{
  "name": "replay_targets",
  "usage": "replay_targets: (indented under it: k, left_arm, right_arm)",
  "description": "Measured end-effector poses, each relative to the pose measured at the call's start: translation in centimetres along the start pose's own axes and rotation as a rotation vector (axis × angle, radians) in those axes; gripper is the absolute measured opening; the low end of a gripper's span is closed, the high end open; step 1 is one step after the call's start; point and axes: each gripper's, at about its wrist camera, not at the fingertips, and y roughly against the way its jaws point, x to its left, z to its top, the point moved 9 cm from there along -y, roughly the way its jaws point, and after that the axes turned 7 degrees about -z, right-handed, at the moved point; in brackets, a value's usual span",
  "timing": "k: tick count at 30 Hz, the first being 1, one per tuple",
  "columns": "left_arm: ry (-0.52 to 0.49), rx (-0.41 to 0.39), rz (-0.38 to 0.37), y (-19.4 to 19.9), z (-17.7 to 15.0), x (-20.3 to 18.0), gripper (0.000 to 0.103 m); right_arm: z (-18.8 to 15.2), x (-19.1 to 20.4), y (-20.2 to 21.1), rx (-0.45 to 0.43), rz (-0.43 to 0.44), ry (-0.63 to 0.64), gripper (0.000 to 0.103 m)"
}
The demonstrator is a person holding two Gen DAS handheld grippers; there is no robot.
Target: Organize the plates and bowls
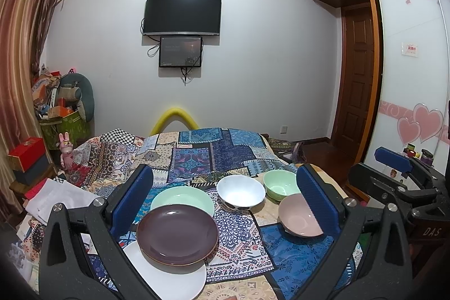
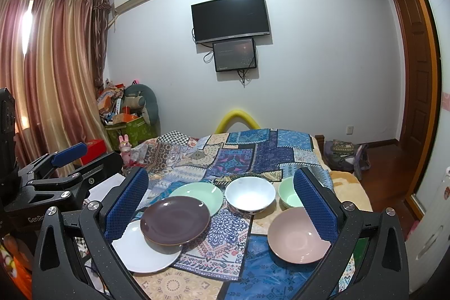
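Observation:
On a patchwork cloth lie a dark purple plate [image 1: 177, 236] [image 2: 175, 220], overlapping a white plate [image 1: 171, 276] [image 2: 143, 255] in front and a pale green plate [image 1: 182, 200] [image 2: 198, 194] behind. To the right stand a white bowl [image 1: 241, 191] [image 2: 249, 194], a green bowl [image 1: 281, 184] [image 2: 288, 196] and a pink bowl [image 1: 298, 217] [image 2: 296, 238]. My left gripper [image 1: 225, 204] hovers open above the dishes, holding nothing. My right gripper [image 2: 222, 204] is open too, empty; it also shows at the left wrist view's right edge [image 1: 393, 162].
The cloth covers a bed-like surface [image 2: 253, 148] that falls off at the right to a wooden floor [image 2: 382, 159]. Folded cloths [image 1: 56, 198] lie at the left. Boxes and a pink rabbit figure [image 1: 66, 151] stand by the curtain. A wardrobe [image 1: 407, 61] is right.

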Motion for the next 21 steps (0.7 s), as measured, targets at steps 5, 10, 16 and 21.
replay_targets:
  k: [5,10,16,21]
  left_arm:
    - [0.000,0.000,-0.003,0.10,-0.02,0.06,0.103]
    - [-0.001,-0.001,-0.003,0.10,0.05,0.03,0.103]
    - [0.003,0.001,-0.005,0.08,0.03,0.00,0.103]
    - [0.013,0.008,-0.009,-0.22,0.00,0.60,0.103]
  right_arm:
    - [0.03,-0.06,0.07,0.000,0.001,-0.001,0.103]
    - [0.04,-0.04,0.07,0.000,0.000,-0.001,0.103]
    - [0.06,-0.06,0.11,0.001,0.001,-0.001,0.103]
    - [0.03,-0.03,-0.37,0.009,0.001,0.002,0.103]
